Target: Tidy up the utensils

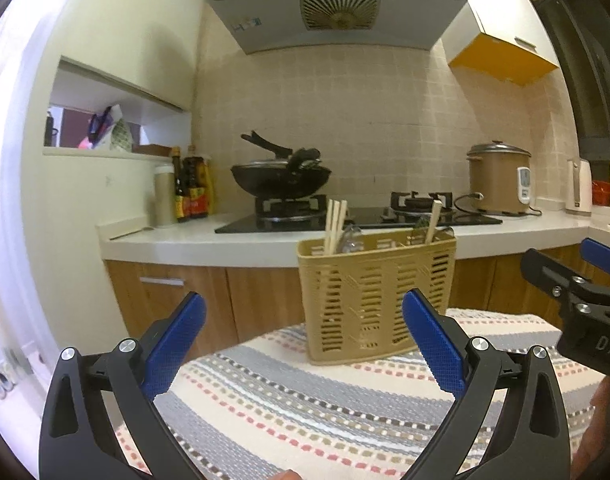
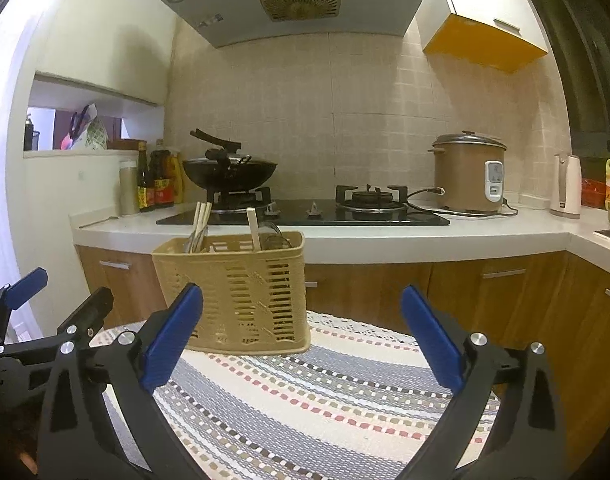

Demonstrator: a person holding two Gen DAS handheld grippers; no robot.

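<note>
A tan slotted utensil basket (image 1: 375, 298) stands upright at the far edge of a striped cloth (image 1: 305, 400); it also shows in the right wrist view (image 2: 237, 294). Wooden chopsticks (image 1: 334, 224) and metal spoons (image 1: 351, 240) stick up from its left compartment, and one more wooden stick (image 1: 433, 220) from its right one. My left gripper (image 1: 303, 340) is open and empty, just in front of the basket. My right gripper (image 2: 301, 336) is open and empty, in front and right of the basket. Each gripper shows at the edge of the other's view.
Behind the cloth runs a white kitchen counter (image 2: 385, 240) with wooden cabinets below. On it are a black hob with a wok (image 2: 229, 172), sauce bottles (image 2: 157, 184), a rice cooker (image 2: 469, 172) with a cord, and a white kettle (image 2: 565, 186). A range hood hangs above.
</note>
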